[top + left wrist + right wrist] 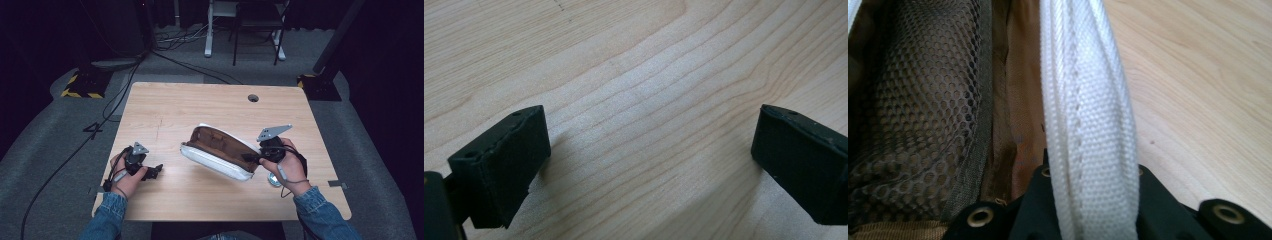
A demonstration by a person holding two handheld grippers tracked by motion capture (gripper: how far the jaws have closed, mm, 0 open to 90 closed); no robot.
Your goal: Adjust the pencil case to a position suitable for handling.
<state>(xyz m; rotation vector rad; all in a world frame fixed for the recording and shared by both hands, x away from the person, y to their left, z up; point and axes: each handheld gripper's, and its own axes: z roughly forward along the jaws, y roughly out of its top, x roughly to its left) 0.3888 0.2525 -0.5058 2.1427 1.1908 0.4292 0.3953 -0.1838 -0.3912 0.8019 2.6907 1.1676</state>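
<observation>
**Ana:** Between the right tongs (1088,200), what's caught? From the right gripper view I make out a white woven edge running straight up from the black jaws.

**Ben:** That's the rim of the white pouch (215,160). The right tongs (254,158) are clamped on it at its near-right end, pinched down as far as the fabric allows. Beside the rim, the brown lining (1008,125) and a dark mesh pocket (923,110) show, so the pouch gapes open.

**Ana:** And the left tongs (649,150)?

**Ben:** Wide apart and empty, with bare wood between the pads. From above, the left tongs (152,172) rest low on the counter (165,105), pointing toward the pouch but clear of it.

**Ana:** So which way does the pouch lie?

**Ben:** Its long axis runs from the right tongs toward the upper left, slanting across the middle of the counter. The gripped end looks raised a little; the far end sits nearer the wood, though I can't tell whether it touches.

**Ana:** Then the free end is the left hand's business.

**Ben:** I'd judge so. That end lies just to the right of the left tongs, and slightly beyond them, nearer than anything else. A small round shiny thing (274,180) sits by the right hand (290,167); I can't tell what it is.
</observation>
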